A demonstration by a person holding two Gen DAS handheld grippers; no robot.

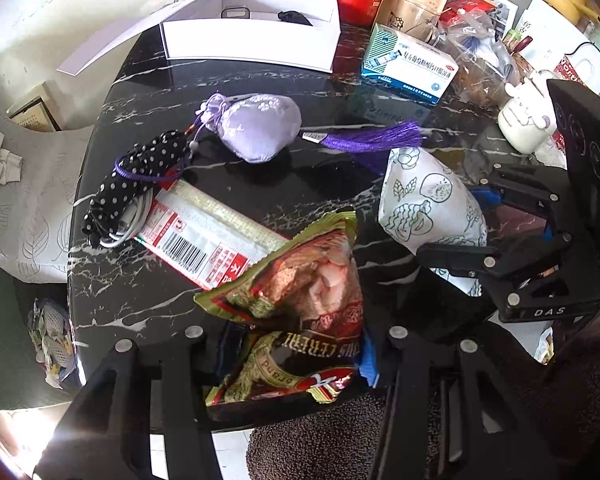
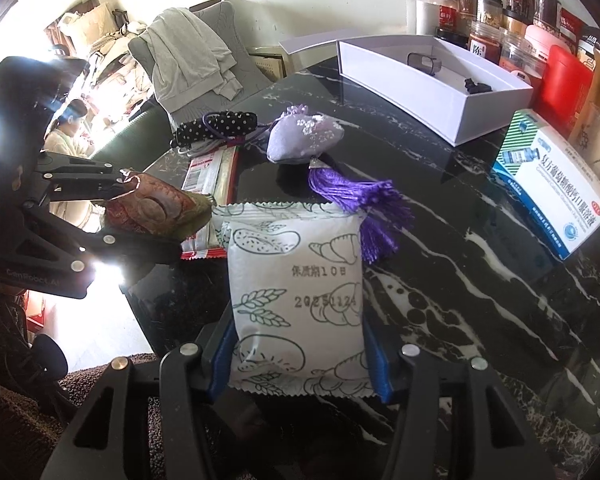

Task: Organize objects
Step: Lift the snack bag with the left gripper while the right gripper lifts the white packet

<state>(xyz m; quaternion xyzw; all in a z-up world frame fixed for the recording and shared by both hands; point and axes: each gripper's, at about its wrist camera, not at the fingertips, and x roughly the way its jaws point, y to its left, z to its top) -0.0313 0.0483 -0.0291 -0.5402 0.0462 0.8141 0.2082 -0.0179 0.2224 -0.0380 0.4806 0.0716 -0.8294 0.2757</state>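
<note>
Between the left tongs [image 1: 290, 360], clenched: a green-and-red cereal packet [image 1: 296, 300], lifted off the tabletop [image 1: 380, 80]. Between the right tongs [image 2: 300, 364], likewise clenched: a white bread-print pouch [image 2: 296, 300], raised near the front edge. Mid-carry, by the look of it, both items headed for sorting. Next, probably: carrying each to the open white box [image 2: 436, 92] at the far side, clearing the lilac sachet [image 1: 260, 124] and its purple tassel [image 1: 372, 140], then letting go inside. Further out, on black white-veined marble: a polka-dot pouch [image 1: 140, 184] over a long red-and-white sachet [image 1: 204, 236], a blue medicine carton [image 1: 408, 64], jars along the wall. Beyond the edge: a grey chair draped with clothing [image 2: 188, 56].
</note>
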